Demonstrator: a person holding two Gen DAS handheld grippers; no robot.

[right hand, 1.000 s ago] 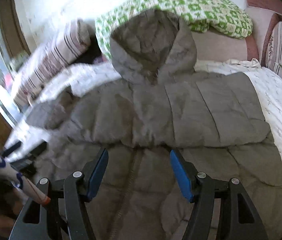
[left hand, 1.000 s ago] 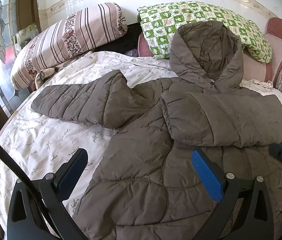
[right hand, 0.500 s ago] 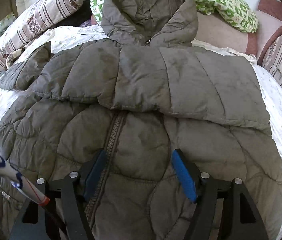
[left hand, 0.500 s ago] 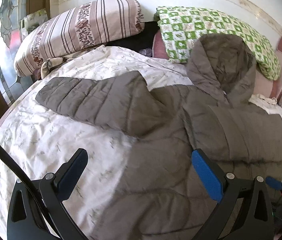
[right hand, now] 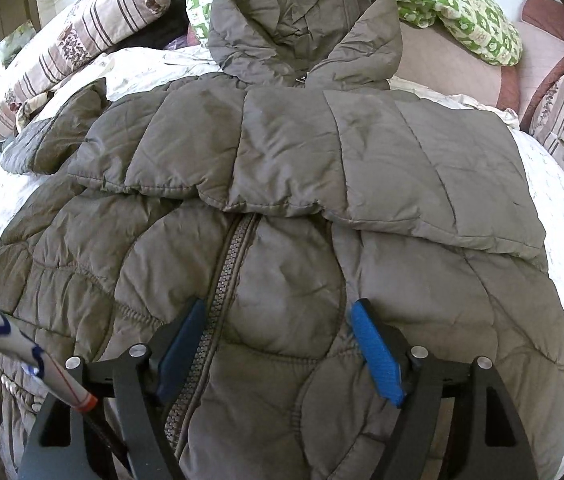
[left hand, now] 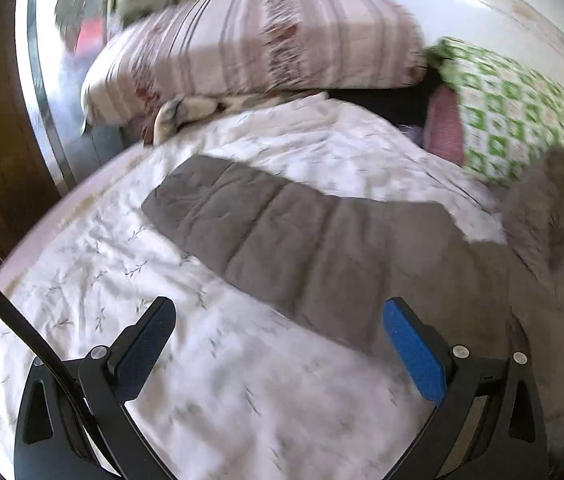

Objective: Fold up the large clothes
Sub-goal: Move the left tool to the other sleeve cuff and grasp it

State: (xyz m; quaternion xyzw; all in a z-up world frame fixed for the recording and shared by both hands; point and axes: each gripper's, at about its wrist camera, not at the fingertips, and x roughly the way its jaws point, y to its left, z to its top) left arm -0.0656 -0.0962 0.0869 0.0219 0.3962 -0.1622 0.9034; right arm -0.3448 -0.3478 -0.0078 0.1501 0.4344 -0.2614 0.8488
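Centrally, a brown quilted hooded jacket (right hand: 282,200) lies front-up on a bed covered by a white leaf-print sheet (left hand: 242,380). Its hood (right hand: 305,20) points toward the pillows; one sleeve (right hand: 361,152) lies folded across the chest, above the closed zipper (right hand: 222,280), while the other sleeve (left hand: 282,240) stretches flat out over the sheet.

Right wrist view: the right hand-held gripper (right hand: 278,348) is low over the jacket's lower front. Its jaws have just been opening and stand apart, their blue pads (right hand: 377,360) astride a bulge of quilted fabric beside the zipper; whether the pads touch the cloth cannot be told.

Left wrist view (blurred): the left hand-held gripper (left hand: 282,348) is wide open with nothing between its jaws, above bare sheet just beside the outstretched sleeve.

Background: a striped pillow (left hand: 262,40) and a green-and-white checked pillow (right hand: 461,4) rest at the head of the bed; a black cable (left hand: 6,312) crosses the left view's lower corner, and a white rod with red and blue markings (right hand: 22,356) crosses the right view's.
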